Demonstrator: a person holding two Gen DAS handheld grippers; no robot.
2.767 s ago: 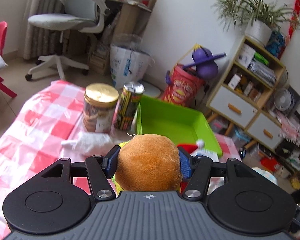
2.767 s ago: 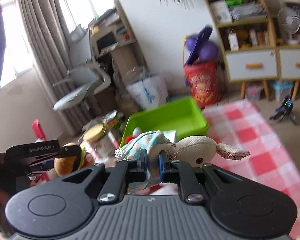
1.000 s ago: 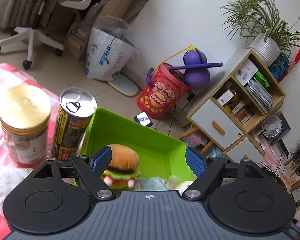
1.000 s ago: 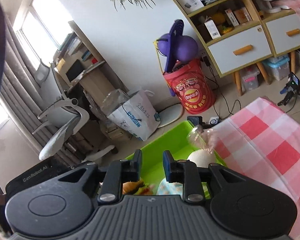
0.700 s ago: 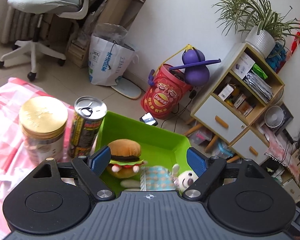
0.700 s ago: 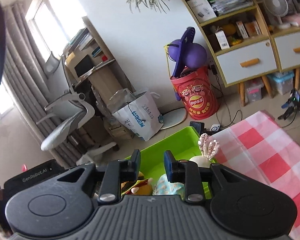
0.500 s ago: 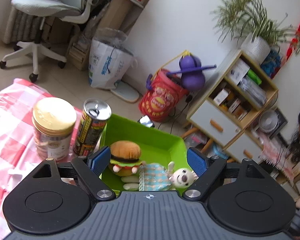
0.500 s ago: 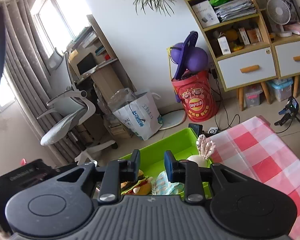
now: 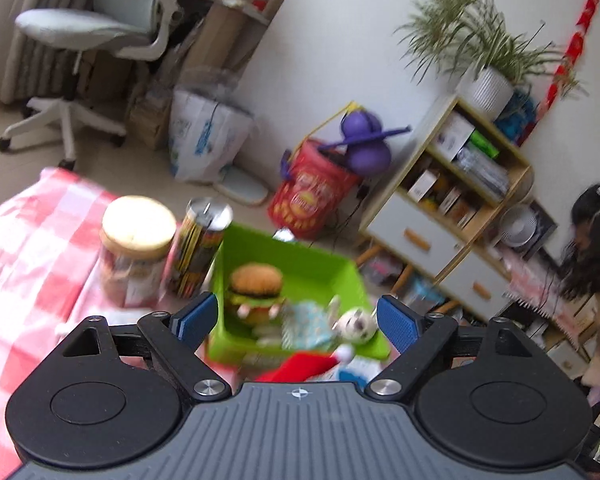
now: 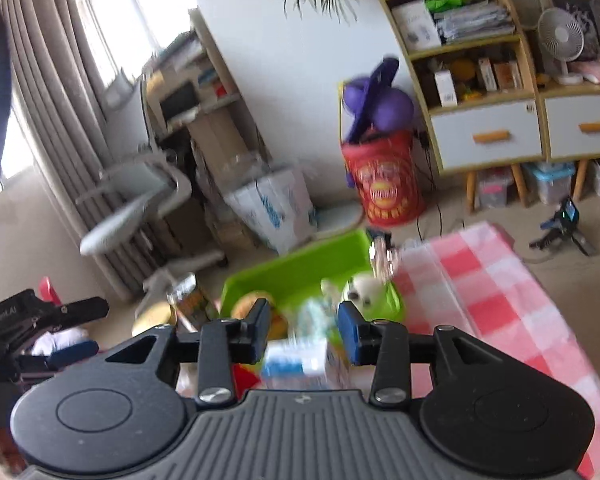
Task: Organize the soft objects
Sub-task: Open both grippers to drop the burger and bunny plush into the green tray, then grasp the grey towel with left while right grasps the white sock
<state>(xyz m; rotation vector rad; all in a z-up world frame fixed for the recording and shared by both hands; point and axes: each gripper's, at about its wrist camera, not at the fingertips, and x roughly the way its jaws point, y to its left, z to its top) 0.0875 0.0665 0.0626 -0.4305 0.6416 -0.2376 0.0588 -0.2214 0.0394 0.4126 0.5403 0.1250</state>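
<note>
Here we hold the left gripper (image 9: 296, 322) spread wide and empty, while the right gripper's (image 10: 303, 332) jaws are opening on nothing. The burger plush (image 9: 255, 286) and rabbit doll (image 9: 354, 326) lie in the green bin (image 9: 300, 252), at twelve o'clock from both grippers, so it collects soft items.

Bin left flank: jar (image 9: 134, 248) and can (image 9: 201, 246) stand at nine o'clock of the green bin (image 9: 324, 270), the can just beside its wall.
Bin interior: burger plush (image 9: 256, 286) and rabbit doll (image 9: 342, 322) fill the near half; twelve o'clock half bare.
Bin right flank: checked cloth (image 10: 496, 300) at three o'clock lies bare.
Near rim: red hat (image 9: 304, 364) at six o'clock.
</note>
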